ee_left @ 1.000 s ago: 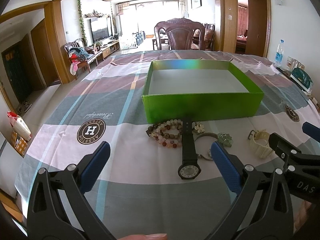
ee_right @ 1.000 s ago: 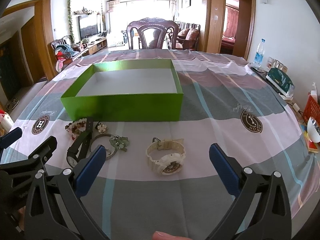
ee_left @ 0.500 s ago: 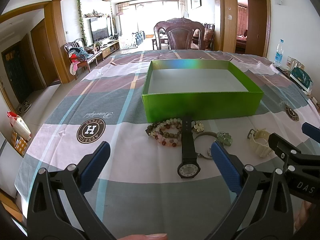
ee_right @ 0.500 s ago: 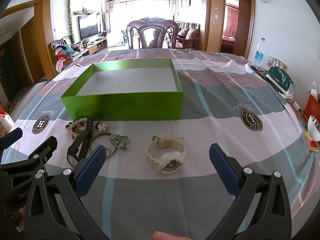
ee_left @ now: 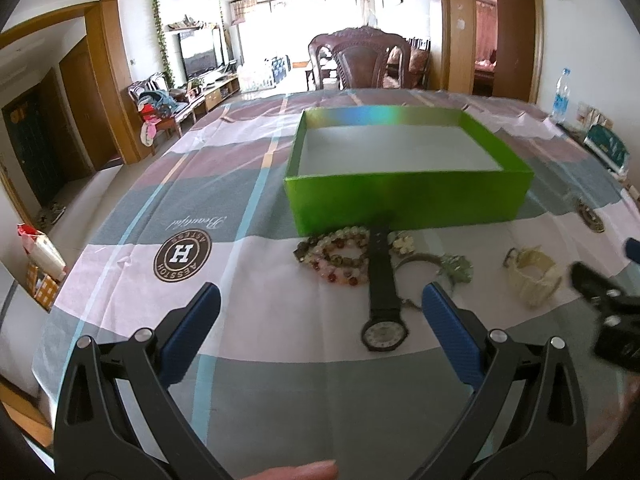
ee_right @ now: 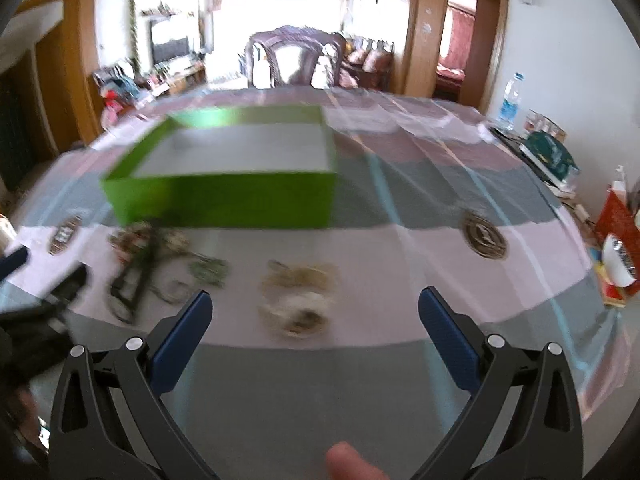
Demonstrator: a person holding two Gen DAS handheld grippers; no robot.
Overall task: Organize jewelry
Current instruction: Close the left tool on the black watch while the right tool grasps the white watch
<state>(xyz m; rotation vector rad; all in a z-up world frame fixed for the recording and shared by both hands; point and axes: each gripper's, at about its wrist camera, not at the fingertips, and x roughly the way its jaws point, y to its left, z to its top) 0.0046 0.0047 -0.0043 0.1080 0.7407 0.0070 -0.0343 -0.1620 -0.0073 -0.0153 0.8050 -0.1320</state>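
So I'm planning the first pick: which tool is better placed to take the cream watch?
The right tool, probably. Its open jaws frame the cream watch straight ahead on the cloth. From the left tool that watch lies off to the right; the black watch sits between its jaws instead.

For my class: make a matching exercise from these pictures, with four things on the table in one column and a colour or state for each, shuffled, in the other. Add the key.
Things
1. box
2. watch lying flat
3. watch with its strap curled
4. beaded bracelets

Descriptions
A. cream
B. green, nothing inside
C. black strap, white dial
D. mixed beads, piled in front of the box

Pairs: 1-B, 2-C, 3-A, 4-D
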